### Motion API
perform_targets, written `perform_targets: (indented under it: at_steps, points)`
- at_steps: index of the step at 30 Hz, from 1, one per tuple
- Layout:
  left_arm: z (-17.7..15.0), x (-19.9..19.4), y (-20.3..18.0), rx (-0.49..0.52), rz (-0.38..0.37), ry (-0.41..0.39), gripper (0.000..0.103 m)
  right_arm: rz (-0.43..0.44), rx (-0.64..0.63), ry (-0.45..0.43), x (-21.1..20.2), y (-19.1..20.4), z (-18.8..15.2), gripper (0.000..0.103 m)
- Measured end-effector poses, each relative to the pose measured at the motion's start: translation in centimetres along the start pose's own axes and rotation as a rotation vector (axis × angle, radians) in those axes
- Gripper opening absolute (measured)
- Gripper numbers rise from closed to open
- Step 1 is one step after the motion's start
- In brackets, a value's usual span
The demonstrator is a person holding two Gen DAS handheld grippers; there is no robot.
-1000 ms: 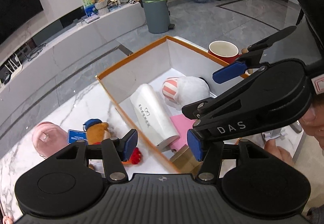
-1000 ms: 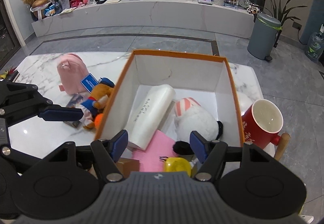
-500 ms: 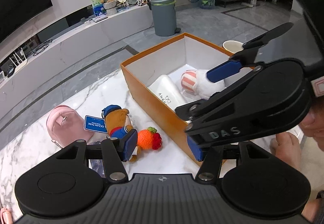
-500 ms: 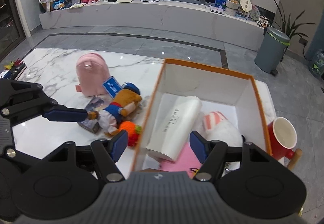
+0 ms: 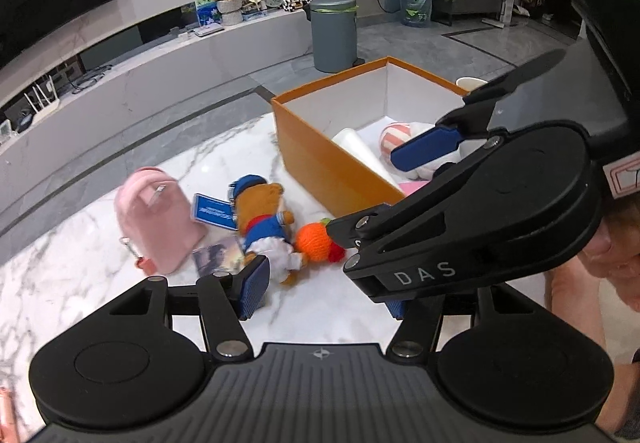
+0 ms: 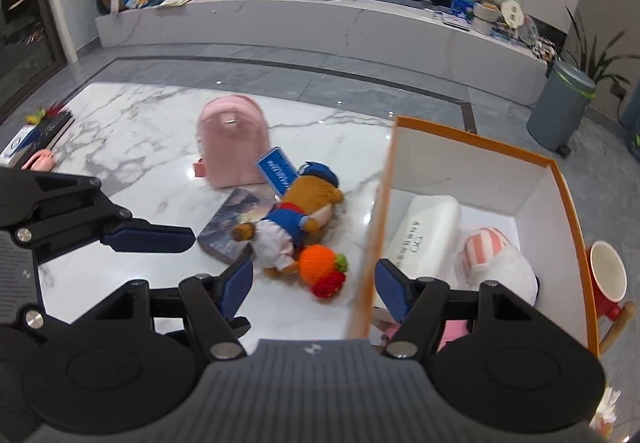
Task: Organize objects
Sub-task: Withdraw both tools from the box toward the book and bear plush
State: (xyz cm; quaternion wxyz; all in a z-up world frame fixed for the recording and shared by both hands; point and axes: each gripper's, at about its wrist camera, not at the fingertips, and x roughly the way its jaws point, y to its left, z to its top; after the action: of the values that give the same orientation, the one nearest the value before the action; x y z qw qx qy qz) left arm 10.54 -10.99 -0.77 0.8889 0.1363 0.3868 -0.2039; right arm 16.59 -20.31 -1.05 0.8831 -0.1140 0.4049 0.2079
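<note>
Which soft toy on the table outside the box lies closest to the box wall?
The orange knitted fruit, just beside the orange box; the bear and pink backpack lie farther off.

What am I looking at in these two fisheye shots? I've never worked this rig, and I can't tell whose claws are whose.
Each picture comes from a camera on a handheld two-finger gripper, carried by a person, not a robot. The left gripper and the right gripper are both open and empty; each also shows in the other's view. On the marble table lie a pink pouch, a plush bear and a knitted orange toy. The orange box already holds a white roll and a white plush.
</note>
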Motion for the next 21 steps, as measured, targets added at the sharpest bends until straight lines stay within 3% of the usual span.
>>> perform_targets:
  at_steps: [7,13,17,21]
  points:
    - [2.0,-5.3,0.8,-0.012,0.056,-0.049,0.07,-0.027,-0.014,-0.056,-3.7,2.2,2.2,0.069]
    - [4.0,-11.6,0.2,-0.016,0.086,-0.151,0.074,-0.1,-0.033,-0.135,-10.6,3.6,4.9,0.069]
    - [5.2,-15.1,-0.4,0.001,0.116,-0.174,0.074,-0.134,-0.073,-0.172,-15.3,4.7,6.1,0.071]
    - [5.9,-17.1,-0.1,-0.051,0.142,-0.215,0.086,-0.15,-0.098,-0.231,-18.7,5.5,7.3,0.072]
